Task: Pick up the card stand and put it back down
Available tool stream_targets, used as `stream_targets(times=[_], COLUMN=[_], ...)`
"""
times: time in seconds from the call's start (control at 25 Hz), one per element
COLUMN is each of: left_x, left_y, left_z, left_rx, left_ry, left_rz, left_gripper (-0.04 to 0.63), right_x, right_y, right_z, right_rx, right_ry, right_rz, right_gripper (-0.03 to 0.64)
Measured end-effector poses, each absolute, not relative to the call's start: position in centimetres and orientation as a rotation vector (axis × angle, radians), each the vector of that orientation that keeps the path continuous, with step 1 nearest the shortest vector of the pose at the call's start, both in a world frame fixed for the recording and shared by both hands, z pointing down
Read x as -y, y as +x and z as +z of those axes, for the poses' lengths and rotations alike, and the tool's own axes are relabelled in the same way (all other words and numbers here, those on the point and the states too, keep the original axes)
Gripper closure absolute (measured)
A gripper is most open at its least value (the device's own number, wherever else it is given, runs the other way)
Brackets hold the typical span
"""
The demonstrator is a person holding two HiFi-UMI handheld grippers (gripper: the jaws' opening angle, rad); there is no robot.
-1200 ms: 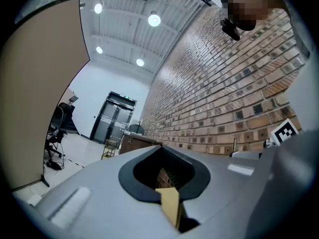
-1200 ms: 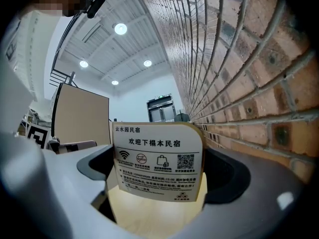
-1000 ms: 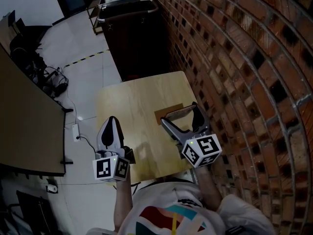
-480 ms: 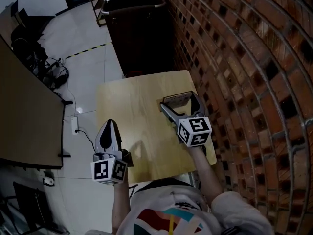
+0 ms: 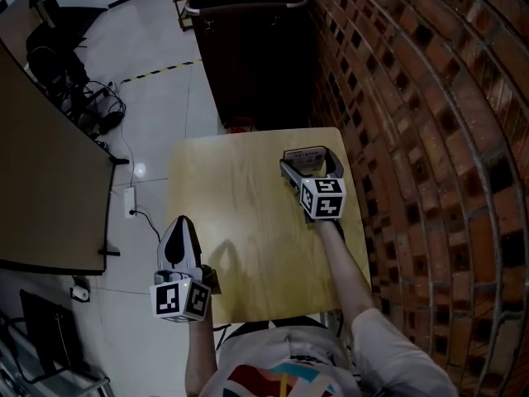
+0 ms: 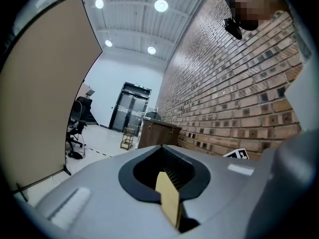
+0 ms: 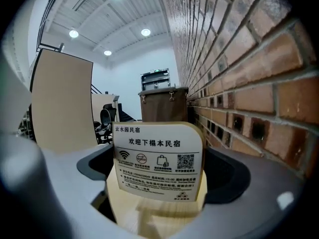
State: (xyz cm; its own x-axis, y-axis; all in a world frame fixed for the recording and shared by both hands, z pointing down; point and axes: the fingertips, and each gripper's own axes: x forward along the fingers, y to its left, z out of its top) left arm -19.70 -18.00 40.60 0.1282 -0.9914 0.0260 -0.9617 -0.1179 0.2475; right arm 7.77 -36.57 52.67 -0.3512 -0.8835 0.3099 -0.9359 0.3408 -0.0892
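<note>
Card stand point(image 7: 158, 163): round-cornered printed card, pale wooden base.

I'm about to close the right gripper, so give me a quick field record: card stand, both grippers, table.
card stand: upright between the right gripper's jaws, printed face toward its camera, apparently resting on the table
right gripper: jaws apart, one on each side of the stand; contact unclear
left gripper: jaws together, at the table's left edge, far from the stand
table: wooden, beside the brick wall
</note>
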Motion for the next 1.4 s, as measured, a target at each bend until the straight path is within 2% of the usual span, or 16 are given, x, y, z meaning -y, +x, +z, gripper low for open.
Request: stream_targets(times=[0.64, 1.0, 1.12, 1.4], left_x=[18.9, 18.9, 18.8, 18.7], left_y=[-21.3, -21.9, -21.8, -22.0], left_z=[43.1, 43.0, 42.8, 42.3], left_rx=[1.968, 1.998, 1.995, 1.994], left_ry=[2.101, 2.092, 2.090, 2.111], left_rz=[-0.132, -0.163, -0.159, -0.188], left_gripper=[0.589, 0.589, 0.591, 0.589], right_x=[42.1, 42.4, 42.5, 41.9], right_y=[8.0, 7.8, 8.0, 8.0], right_z=[59.3, 59.7, 59.3, 56.4], right_rx=[2.264, 2.270, 2.263, 2.318], right_ry=[1.659, 1.638, 1.645, 1.655], right_rz=[0.516, 0.537, 0.525, 0.460], right_gripper=[0.072, 0.071, 0.041, 0.041])
